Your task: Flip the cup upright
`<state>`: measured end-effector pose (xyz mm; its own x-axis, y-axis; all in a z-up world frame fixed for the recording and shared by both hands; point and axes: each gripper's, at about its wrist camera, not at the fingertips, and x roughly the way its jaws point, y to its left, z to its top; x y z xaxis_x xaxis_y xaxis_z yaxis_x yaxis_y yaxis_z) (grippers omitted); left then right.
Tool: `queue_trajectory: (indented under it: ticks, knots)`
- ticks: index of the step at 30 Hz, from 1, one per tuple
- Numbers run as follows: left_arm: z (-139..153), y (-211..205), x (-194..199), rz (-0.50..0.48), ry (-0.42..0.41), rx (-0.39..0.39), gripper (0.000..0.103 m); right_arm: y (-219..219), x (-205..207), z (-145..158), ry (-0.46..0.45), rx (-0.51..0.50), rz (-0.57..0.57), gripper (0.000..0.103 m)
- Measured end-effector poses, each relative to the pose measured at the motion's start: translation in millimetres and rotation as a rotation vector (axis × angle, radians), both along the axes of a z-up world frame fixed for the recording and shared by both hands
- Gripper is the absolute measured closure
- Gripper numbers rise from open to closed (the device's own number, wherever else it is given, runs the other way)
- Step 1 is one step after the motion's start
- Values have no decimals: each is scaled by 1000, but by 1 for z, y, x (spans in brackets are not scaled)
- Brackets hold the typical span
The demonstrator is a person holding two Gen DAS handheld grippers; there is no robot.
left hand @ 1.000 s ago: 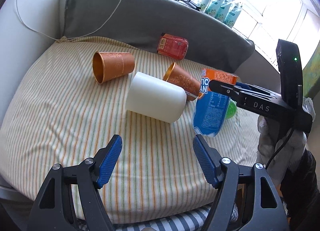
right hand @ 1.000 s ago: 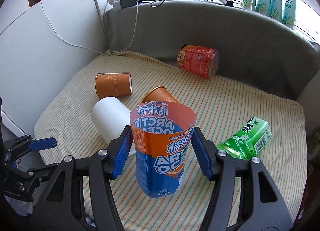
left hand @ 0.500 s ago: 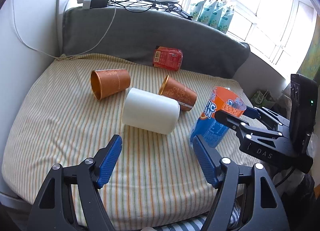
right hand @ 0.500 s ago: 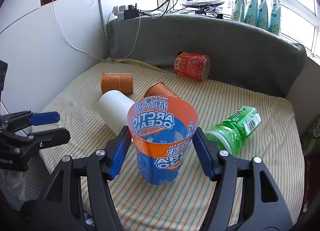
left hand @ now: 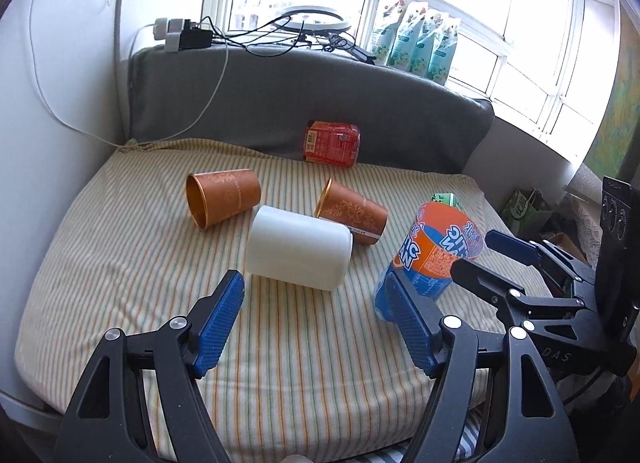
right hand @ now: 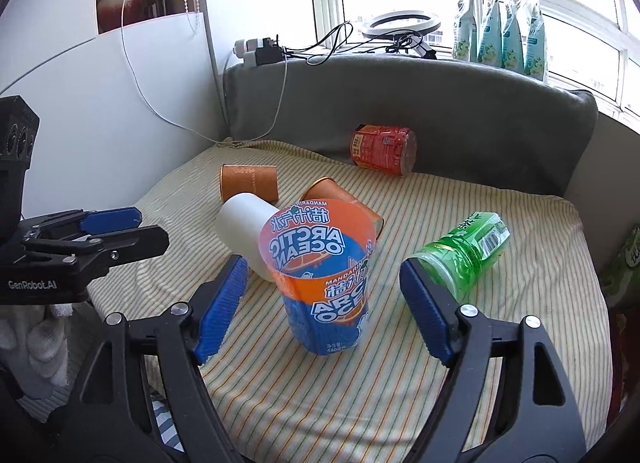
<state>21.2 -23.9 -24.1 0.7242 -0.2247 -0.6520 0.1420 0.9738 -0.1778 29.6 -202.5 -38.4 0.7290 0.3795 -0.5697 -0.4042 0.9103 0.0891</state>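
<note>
The orange-and-blue Arctic Ocean cup (right hand: 324, 275) stands mouth up on the striped cushion (right hand: 500, 323), leaning slightly. My right gripper (right hand: 324, 307) is open, its blue pads wide on either side of the cup and clear of it. The left wrist view shows the same cup (left hand: 424, 259) at the right, with the right gripper (left hand: 472, 253) beside it. My left gripper (left hand: 312, 321) is open and holds nothing, just short of a white cup (left hand: 298, 253) lying on its side. In the right wrist view, the left gripper (right hand: 152, 229) hangs at the left.
Two copper cups (left hand: 224, 203) (left hand: 352, 215) lie on their sides behind the white cup. A red can (left hand: 332, 143) rests against the grey backrest (left hand: 280, 103). A green bottle (right hand: 464, 251) lies right of the Arctic Ocean cup. White cables hang along the left wall.
My right gripper has set the Arctic Ocean cup down on its base, opened and let go of it. Both grippers have drawn back a little from the cushion.
</note>
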Motion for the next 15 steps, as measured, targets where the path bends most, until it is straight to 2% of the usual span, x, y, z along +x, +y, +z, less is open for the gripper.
queue_trajectory:
  ticks: [3, 5, 9, 12, 15]
  knots:
    - [4, -5, -6, 2, -45, 23, 30, -6, -15, 4, -25, 21, -23, 21]
    - [8, -6, -11, 7, -78, 30, 30, -13, -26, 8, -45, 44, -50, 15]
    - [15, -8, -22, 24, -147, 45, 30, -26, -50, 19, -123, 46, -145, 12]
    - [20, -9, -31, 35, -201, 51, 29, -34, -64, 25, -170, 29, -214, 1]
    - [25, -8, -41, 68, -264, 62, 22, -41, -75, 30, -214, 16, -291, 0]
